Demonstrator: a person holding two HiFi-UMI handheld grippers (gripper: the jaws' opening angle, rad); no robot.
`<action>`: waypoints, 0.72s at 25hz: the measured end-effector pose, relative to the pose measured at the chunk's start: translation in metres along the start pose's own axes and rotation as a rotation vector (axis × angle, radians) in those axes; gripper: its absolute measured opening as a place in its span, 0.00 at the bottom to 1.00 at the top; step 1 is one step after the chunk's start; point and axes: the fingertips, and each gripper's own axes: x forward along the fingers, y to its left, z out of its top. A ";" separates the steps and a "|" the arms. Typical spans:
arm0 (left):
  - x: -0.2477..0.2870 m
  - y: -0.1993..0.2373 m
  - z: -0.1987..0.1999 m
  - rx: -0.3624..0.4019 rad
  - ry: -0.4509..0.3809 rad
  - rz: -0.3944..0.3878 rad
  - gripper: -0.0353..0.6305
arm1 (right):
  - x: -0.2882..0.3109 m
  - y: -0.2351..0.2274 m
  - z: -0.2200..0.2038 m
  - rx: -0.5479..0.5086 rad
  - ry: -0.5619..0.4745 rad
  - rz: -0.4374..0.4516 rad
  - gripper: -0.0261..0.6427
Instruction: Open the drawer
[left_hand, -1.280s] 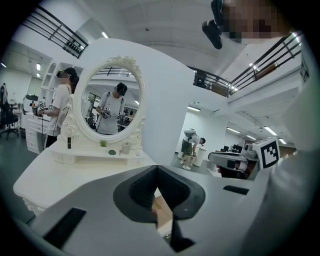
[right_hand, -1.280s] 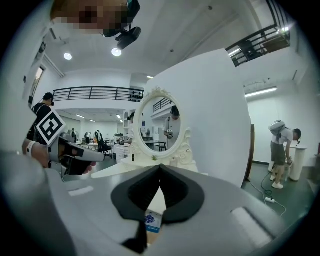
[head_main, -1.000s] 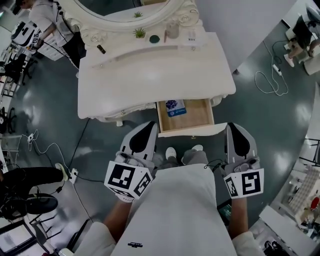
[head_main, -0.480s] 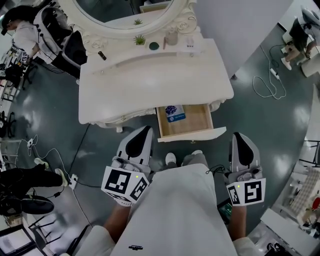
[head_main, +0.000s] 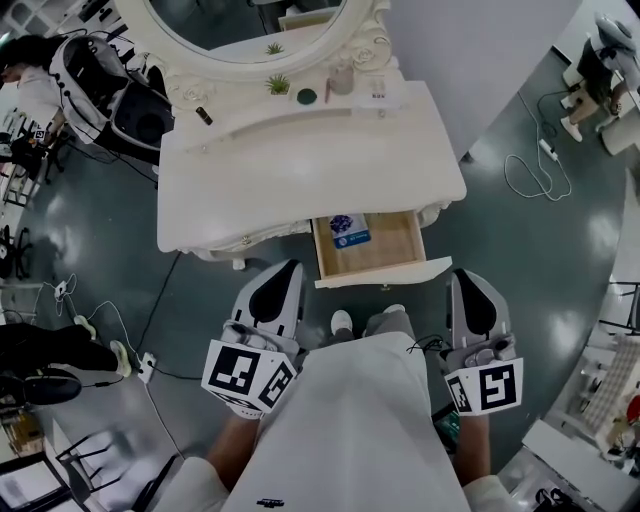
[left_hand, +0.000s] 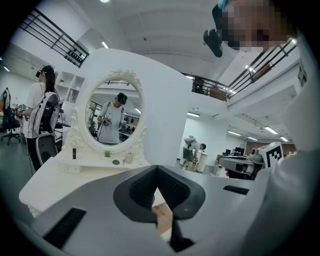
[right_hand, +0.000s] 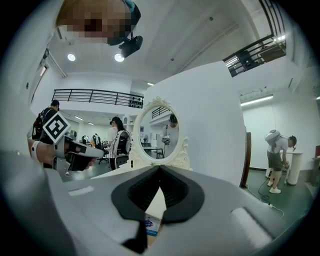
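Note:
The white dressing table (head_main: 300, 160) has its wooden drawer (head_main: 395, 242) pulled out toward me, with a blue and white packet (head_main: 349, 229) lying inside at the back left. My left gripper (head_main: 289, 267) is shut and empty; it hangs just left of the drawer front and touches nothing. The right gripper (head_main: 464, 274) is shut too, off the drawer's right corner and clear of it. In the left gripper view the jaws (left_hand: 156, 167) meet at their tips, with drawer wood (left_hand: 162, 216) showing below. The right gripper view has the closed jaws (right_hand: 160, 167) above the packet (right_hand: 151, 226).
An oval mirror (head_main: 250, 25) stands at the table's back with a small plant (head_main: 278, 83) and little jars. Cables (head_main: 530, 165) lie on the grey floor to the right and left. A person (head_main: 40, 80) and a chair (head_main: 140, 120) are at the far left.
Both grippers stand a little farther back from the drawer front than a second ago. The drawer stays open. The person at the far left has shifted.

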 end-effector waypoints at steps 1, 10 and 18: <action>0.000 -0.001 0.000 0.000 0.000 0.000 0.05 | 0.000 0.001 0.000 0.001 0.001 0.002 0.06; -0.002 -0.004 -0.003 0.000 0.002 -0.003 0.05 | -0.001 0.004 -0.004 -0.004 0.016 0.011 0.06; 0.001 -0.008 -0.004 0.005 0.003 -0.006 0.05 | -0.001 0.000 0.000 -0.013 0.010 0.014 0.06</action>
